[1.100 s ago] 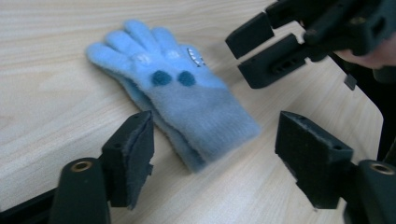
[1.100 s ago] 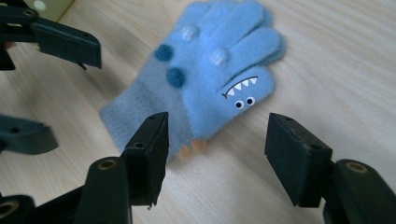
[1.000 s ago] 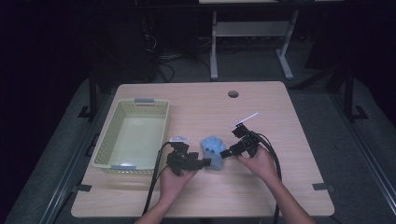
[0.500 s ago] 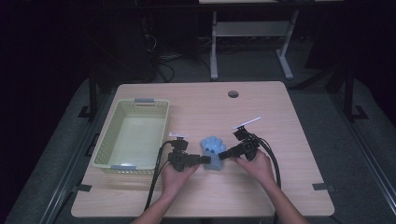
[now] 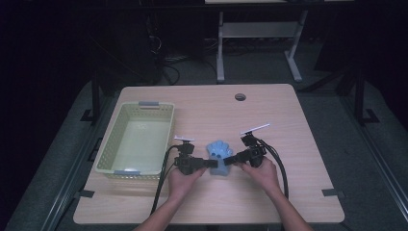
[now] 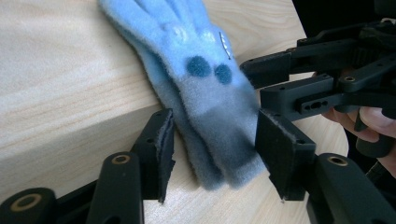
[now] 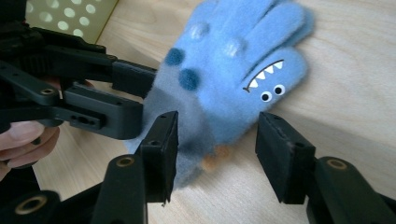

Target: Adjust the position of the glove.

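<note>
A fuzzy blue glove (image 5: pixel 219 150) with a monster face lies flat on the wooden table (image 5: pixel 269 120), fingers pointing away from me. My left gripper (image 5: pixel 211 163) comes in from the left and my right gripper (image 5: pixel 230 160) from the right; both meet at the cuff end. In the left gripper view the cuff (image 6: pixel 219 140) lies between the jaws of my left gripper (image 6: pixel 215 149), whose pads sit at its edges without squeezing it. My right gripper (image 7: pixel 217 140) also straddles the glove (image 7: pixel 233 56), with a gap at one pad. Both pairs of jaws have just been closing around the glove.
A pale green perforated basket (image 5: pixel 139 107) stands on the left part of the table, close to my left hand. A round cable hole (image 5: pixel 240 96) is near the far edge. Black cables trail from both grippers toward me. The other gripper (image 6: pixel 289 79) crowds each gripper view.
Both pairs of jaws have narrowed around the glove's cuff end. My left gripper has come down and in toward the glove. The glove has not moved.
</note>
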Motion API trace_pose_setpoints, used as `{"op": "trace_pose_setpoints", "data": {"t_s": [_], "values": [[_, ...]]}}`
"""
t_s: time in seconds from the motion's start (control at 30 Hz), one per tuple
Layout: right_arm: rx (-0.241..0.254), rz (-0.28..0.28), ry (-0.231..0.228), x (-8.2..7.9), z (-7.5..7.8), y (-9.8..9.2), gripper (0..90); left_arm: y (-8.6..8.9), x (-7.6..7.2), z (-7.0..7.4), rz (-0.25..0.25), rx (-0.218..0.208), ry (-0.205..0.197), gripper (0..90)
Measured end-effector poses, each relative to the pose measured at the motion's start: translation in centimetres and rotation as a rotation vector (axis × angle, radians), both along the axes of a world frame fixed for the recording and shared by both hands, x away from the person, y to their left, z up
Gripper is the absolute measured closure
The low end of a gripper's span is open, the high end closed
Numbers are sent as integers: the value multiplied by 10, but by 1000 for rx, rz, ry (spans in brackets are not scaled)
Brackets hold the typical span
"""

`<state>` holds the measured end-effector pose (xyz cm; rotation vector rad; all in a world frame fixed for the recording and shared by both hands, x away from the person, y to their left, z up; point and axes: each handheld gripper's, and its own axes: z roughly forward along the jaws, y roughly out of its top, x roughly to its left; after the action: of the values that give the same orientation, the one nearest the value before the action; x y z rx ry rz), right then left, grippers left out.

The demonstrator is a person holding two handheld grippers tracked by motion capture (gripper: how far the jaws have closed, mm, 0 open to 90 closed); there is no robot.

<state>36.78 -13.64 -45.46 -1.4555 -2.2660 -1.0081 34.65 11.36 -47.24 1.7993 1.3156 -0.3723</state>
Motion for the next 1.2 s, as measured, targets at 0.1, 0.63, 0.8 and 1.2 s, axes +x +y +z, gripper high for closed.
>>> {"op": "trace_pose_setpoints", "data": {"t_s": [0.1,0.63,0.8,1.2], "values": [[0,2,4,0,-2,2,513,0,1,-1,4,3,4,523],[63,-37,51,-5,-11,-1,556,-3,3,-3,6,-7,34,597],[69,-32,48,-4,-12,0,575,-3,5,-5,0,-21,45,619],[99,-35,60,-3,-16,4,641,-2,9,-9,-4,-53,65,657]]}}
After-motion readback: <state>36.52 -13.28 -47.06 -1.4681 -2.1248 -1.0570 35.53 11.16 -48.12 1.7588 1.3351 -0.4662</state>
